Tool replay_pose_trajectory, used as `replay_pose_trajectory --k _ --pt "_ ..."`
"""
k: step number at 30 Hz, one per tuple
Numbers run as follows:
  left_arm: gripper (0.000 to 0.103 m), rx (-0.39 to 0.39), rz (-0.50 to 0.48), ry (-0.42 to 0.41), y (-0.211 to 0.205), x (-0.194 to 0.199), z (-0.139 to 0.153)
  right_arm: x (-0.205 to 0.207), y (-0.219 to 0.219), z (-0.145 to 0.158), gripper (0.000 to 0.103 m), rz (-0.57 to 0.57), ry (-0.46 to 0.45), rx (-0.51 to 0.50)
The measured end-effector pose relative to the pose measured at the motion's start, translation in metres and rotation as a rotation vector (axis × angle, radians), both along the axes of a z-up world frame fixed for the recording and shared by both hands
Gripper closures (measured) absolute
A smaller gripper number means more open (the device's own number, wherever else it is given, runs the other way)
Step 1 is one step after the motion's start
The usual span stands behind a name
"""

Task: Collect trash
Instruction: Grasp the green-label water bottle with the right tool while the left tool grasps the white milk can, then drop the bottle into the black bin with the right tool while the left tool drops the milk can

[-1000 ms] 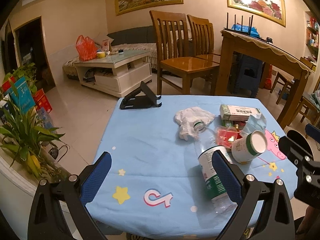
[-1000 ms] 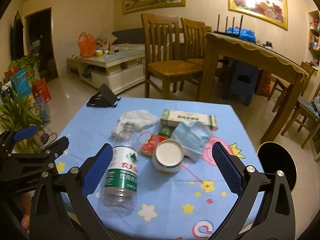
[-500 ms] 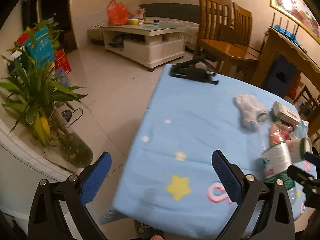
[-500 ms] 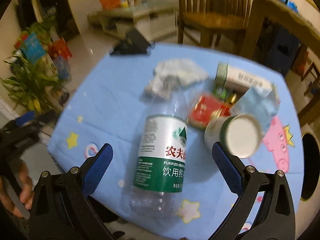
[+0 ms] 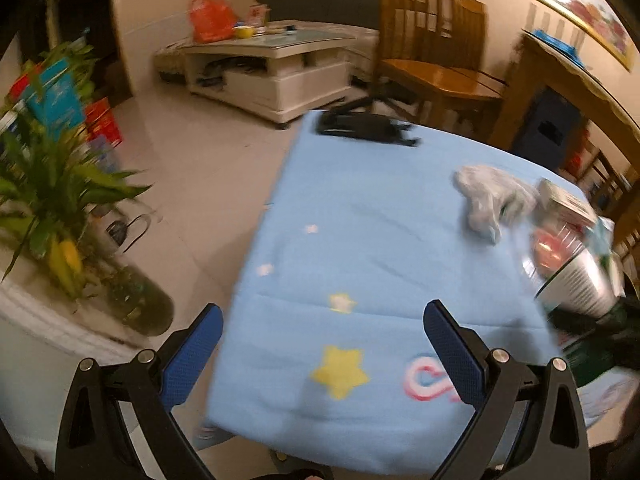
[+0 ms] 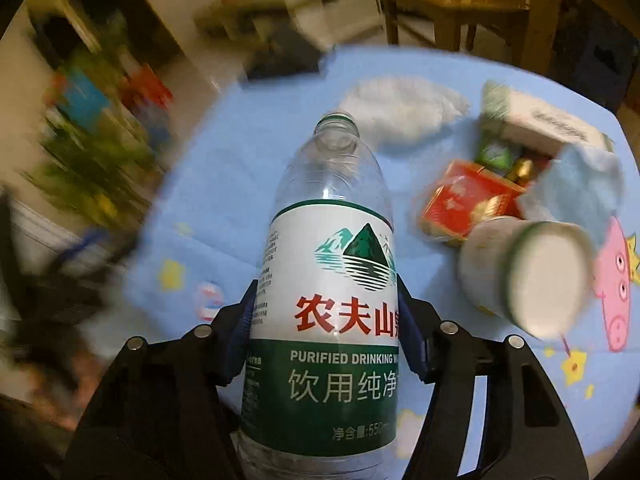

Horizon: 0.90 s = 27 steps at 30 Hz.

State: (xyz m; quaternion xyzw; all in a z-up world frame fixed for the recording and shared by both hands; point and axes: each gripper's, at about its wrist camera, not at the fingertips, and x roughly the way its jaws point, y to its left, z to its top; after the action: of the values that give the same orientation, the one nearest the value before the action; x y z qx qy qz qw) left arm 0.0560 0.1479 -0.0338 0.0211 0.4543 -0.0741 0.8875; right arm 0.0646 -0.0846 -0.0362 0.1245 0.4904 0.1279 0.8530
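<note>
My right gripper [image 6: 326, 332] is shut on an empty clear water bottle [image 6: 332, 264] with a green and white label, neck pointing away over the blue tablecloth [image 6: 240, 216]. Beside it lie a white cup [image 6: 524, 276], a red packet [image 6: 464, 196], a crumpled white tissue [image 6: 404, 108], a carton box [image 6: 536, 124] and a blue face mask [image 6: 580, 184]. My left gripper [image 5: 320, 344] is open and empty over the cloth's near left part [image 5: 360, 240]. The tissue [image 5: 488, 196] and the bottle [image 5: 576, 280] show at the right of the left wrist view.
A black phone stand [image 5: 364, 126] sits at the table's far edge. A potted plant [image 5: 60, 208] stands on a ledge to the left. Wooden chairs [image 5: 436, 60], a white coffee table [image 5: 272, 68] and a wooden table [image 5: 568, 80] stand beyond.
My right gripper moved forward and down onto the water bottle and shut on it. My left gripper swung left, staying open.
</note>
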Motion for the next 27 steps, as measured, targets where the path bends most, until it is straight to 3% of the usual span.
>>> replay_pose_trajectory --k 4,6,12,15,18,20,21,23,27 --pt "0.006 -0.029 -0.150 0.015 -0.049 -0.002 0.007 -0.048 -0.079 0.042 0.041 -0.107 -0.133 0.181" --pt "0.006 -0.045 -0.217 0.029 -0.075 -0.003 0.009 -0.073 -0.128 0.048 0.041 -0.178 -0.172 0.256" --pt "0.006 -0.103 -0.415 0.041 -0.172 -0.021 0.013 -0.123 -0.224 0.046 0.041 -0.348 -0.222 0.304" --pt "0.006 -0.063 -0.475 0.010 -0.220 -0.029 0.012 -0.136 -0.247 0.038 0.041 -0.372 -0.234 0.298" --pt "0.006 0.037 -0.514 -0.069 -0.259 -0.036 0.005 -0.149 -0.273 0.031 0.041 -0.389 -0.245 0.312" --pt "0.006 0.068 -0.552 -0.070 -0.279 -0.037 -0.007 -0.154 -0.286 0.027 0.041 -0.398 -0.252 0.328" --pt "0.008 0.072 -0.560 -0.063 -0.282 -0.035 -0.012 -0.157 -0.294 0.024 0.041 -0.403 -0.254 0.340" --pt "0.047 0.074 -0.576 -0.045 -0.290 -0.035 -0.022 -0.164 -0.310 0.019 0.040 -0.409 -0.260 0.361" --pt "0.049 0.041 -0.591 -0.074 -0.285 -0.038 -0.019 -0.178 -0.334 0.006 0.040 -0.436 -0.277 0.388"
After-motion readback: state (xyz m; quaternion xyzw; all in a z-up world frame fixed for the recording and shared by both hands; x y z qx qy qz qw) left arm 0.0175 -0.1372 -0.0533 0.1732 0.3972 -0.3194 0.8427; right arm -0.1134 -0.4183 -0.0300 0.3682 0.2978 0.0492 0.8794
